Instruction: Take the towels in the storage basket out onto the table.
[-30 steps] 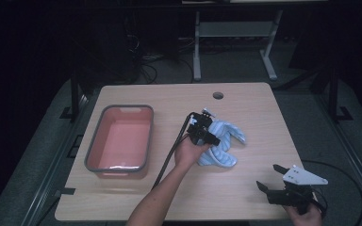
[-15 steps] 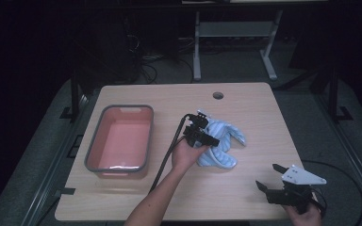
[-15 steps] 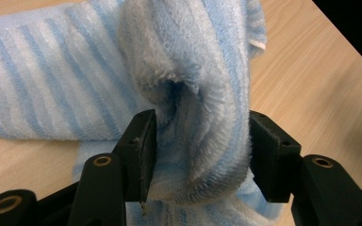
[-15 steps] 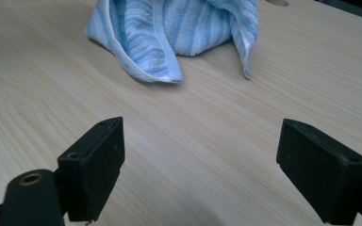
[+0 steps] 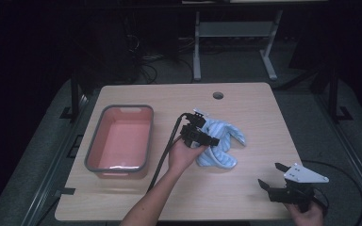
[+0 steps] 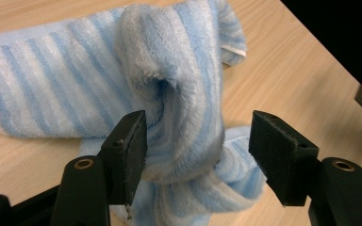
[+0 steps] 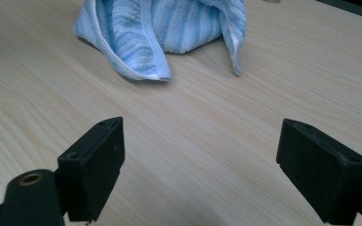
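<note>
Pale wood counter [image 5: 245,197]: my left gripper [image 6: 195,146], jaws just spreading around the soft, light, limp striped towel [image 6: 179,94], best pinched at a raised fold.

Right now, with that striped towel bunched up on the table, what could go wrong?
1. The left hand-held gripper has just been opening, but a fold of the blue striped towel sits between its jaws and brushes one pad; lifting away may drag it.
2. The towel lies crumpled, so a grab might catch several layers.
3. The right hand-held gripper sits near the table's front edge.
</note>
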### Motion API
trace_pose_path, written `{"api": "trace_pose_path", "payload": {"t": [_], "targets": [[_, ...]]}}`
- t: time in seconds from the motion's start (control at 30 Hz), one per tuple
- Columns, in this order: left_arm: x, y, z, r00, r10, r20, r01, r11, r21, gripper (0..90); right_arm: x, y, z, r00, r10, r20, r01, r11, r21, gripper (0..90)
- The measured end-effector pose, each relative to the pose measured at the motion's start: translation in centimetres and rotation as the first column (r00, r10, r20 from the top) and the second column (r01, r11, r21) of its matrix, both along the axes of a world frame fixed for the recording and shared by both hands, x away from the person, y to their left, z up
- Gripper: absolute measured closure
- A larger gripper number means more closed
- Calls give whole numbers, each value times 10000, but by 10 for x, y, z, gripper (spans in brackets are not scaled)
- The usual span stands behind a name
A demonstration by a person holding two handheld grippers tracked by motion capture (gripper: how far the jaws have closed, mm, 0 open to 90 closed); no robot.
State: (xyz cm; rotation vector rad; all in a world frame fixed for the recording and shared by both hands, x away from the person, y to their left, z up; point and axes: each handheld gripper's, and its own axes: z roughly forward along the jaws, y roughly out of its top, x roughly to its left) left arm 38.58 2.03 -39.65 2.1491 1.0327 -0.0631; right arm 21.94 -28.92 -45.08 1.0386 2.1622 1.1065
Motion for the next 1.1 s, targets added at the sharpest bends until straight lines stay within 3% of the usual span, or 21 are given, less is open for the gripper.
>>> {"api": "trace_pose_path", "payload": {"t": [0.1, 0.17, 0.63, 1.1], "targets": [[-2, 3, 2, 9998, -203, 13, 203, 9997, 137, 362, 1, 0, 0, 10000, -54, -53, 54, 10000, -2, 152], [-5, 4, 2, 9999, -98, 73, 98, 9999, -26, 359, 1, -1, 0, 10000, -52, -42, 52, 10000, -5, 152], [-18, 21, 0, 9995, -194, 242, 194, 9998, 16, 357, 3, -2, -1, 9998, -146, -113, 145, 9999, -62, 152], [-36, 38, -1, 9992, -271, 302, 281, 9991, -322, 354, 6, -1, -3, 9997, -209, -136, 207, 9997, -156, 152]]}}
